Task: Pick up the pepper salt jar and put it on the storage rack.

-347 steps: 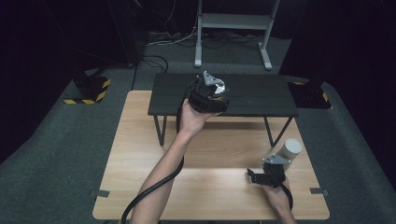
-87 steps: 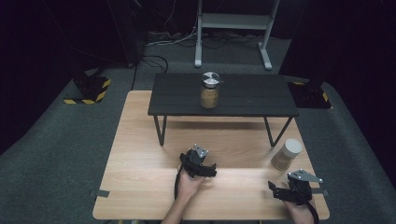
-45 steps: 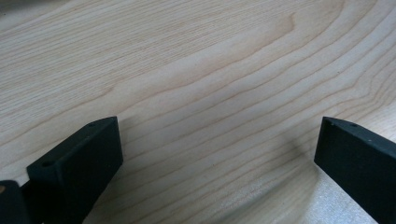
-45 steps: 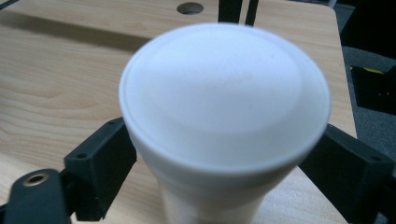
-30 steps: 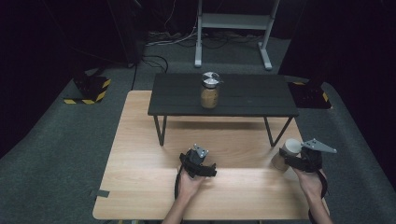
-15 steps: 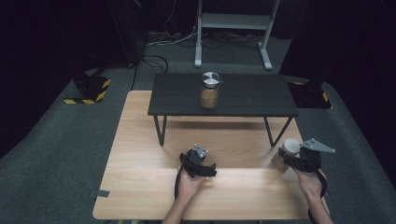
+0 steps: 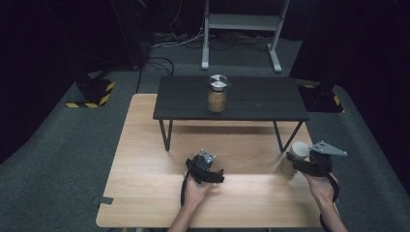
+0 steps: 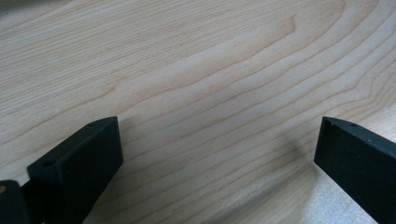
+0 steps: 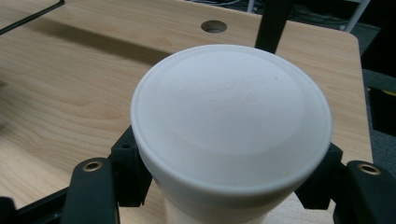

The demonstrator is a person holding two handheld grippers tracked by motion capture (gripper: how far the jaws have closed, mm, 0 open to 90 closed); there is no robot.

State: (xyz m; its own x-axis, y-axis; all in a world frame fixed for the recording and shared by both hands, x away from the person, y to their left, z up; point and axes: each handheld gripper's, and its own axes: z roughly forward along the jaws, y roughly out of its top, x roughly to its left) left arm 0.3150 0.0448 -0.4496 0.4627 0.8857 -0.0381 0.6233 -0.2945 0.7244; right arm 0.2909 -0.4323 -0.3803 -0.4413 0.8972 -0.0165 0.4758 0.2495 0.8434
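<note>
From the high view, the wooden table has broad bare wood across its left half and along its near edge, while a black raised shelf on thin legs spans the far part, leaving a low gap beneath it. A glass jar with a metal lid stands near the middle of that shelf, well clear of its edges. The left gripper rests near the middle of the table in the left hand, with open wood all round it. The right gripper sits close to the table's right edge, just in front of the shelf's right front leg, its jaws on either side of a white-lidded container that stands on the wood there. In the left gripper view, the two black jaws are spread wide over bare wood grain, nothing between them. In the right gripper view, the container's white lid looms between the jaws, which press against its body just under the lid's rim; a round hole in the tabletop and a black shelf leg lie beyond it. Compared with half a second ago, both grippers, the jar and the container sit where they were.
</note>
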